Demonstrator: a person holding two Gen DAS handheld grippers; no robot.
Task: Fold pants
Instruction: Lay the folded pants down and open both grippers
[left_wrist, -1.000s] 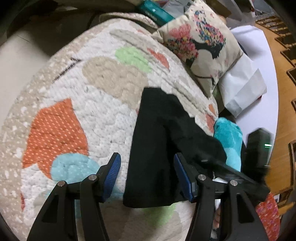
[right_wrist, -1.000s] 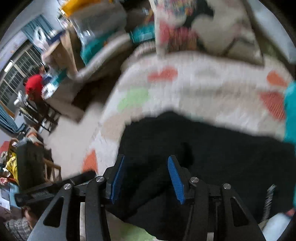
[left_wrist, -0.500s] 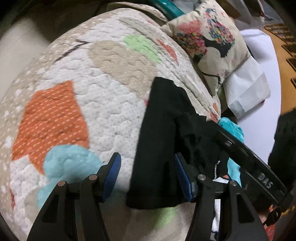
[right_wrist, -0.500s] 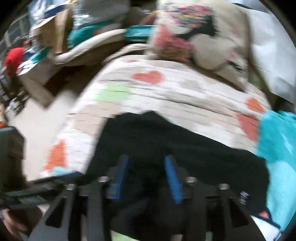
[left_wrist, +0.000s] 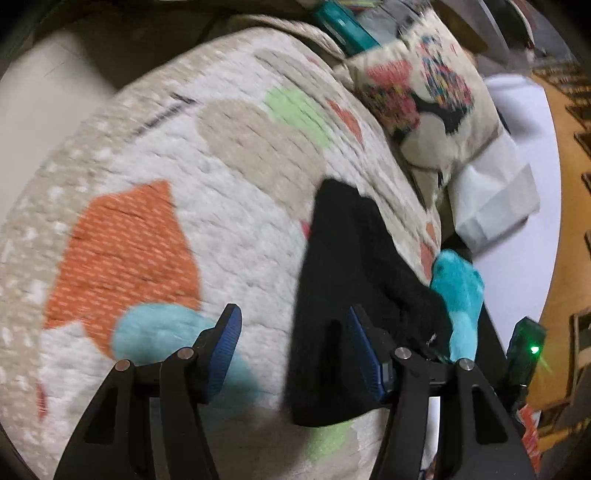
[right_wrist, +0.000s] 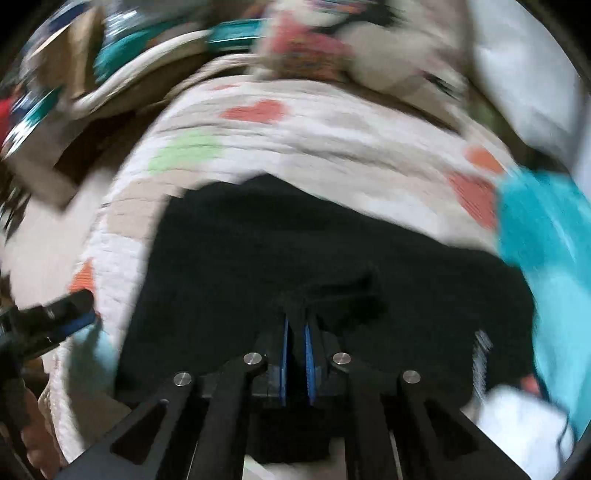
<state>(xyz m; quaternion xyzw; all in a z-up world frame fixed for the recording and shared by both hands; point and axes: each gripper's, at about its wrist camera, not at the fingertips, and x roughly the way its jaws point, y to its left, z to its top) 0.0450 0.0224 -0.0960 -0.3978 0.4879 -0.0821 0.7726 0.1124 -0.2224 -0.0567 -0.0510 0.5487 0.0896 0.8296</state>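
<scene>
Black pants (left_wrist: 343, 258) lie folded on a quilted blanket (left_wrist: 221, 184) with coloured hearts. My left gripper (left_wrist: 291, 314) is open and hovers low at the pants' left edge: one pad is over the quilt, the other over the black cloth. In the right wrist view the pants (right_wrist: 258, 251) fill the middle. My right gripper (right_wrist: 295, 321) is shut on a raised fold of the black cloth, its blue pads nearly together. The left gripper's tip (right_wrist: 70, 314) shows at the left edge of that view.
A flowered pillow (left_wrist: 424, 96) lies at the far end of the blanket, with a white bag (left_wrist: 495, 195) beside it. A teal garment (left_wrist: 458, 288) lies against the pants' right side. Boxes and clutter stand beyond the blanket (right_wrist: 314, 122).
My right gripper has shut on a fold of the pants, after standing open over them. Its arm has left the middle of the left wrist view. The left gripper has hardly moved.
</scene>
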